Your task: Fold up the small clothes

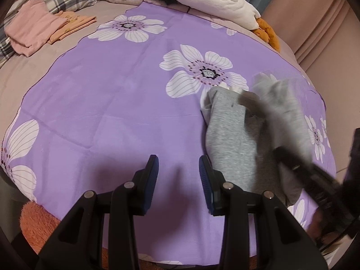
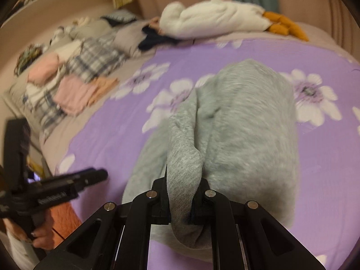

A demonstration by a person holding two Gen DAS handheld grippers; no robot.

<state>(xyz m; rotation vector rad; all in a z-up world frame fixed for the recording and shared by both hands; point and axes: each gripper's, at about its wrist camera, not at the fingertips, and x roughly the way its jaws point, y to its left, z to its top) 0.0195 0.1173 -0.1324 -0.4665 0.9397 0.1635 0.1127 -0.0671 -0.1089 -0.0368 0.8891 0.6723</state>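
Grey garment edge pinched in right fingers; purple sheet leftward bare.

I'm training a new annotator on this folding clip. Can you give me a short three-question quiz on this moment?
1. True or false: the left gripper is clamped on the grey garment.
2. Which gripper holds a fold of the grey garment? A) left B) right C) neither
3. Fill in: the garment lies on a purple sheet printed with white ____.

Key:
1. False: its jaws stand apart over bare sheet, nothing between them.
2. B: the right gripper pinches a fold of grey fabric.
3. Flowers.
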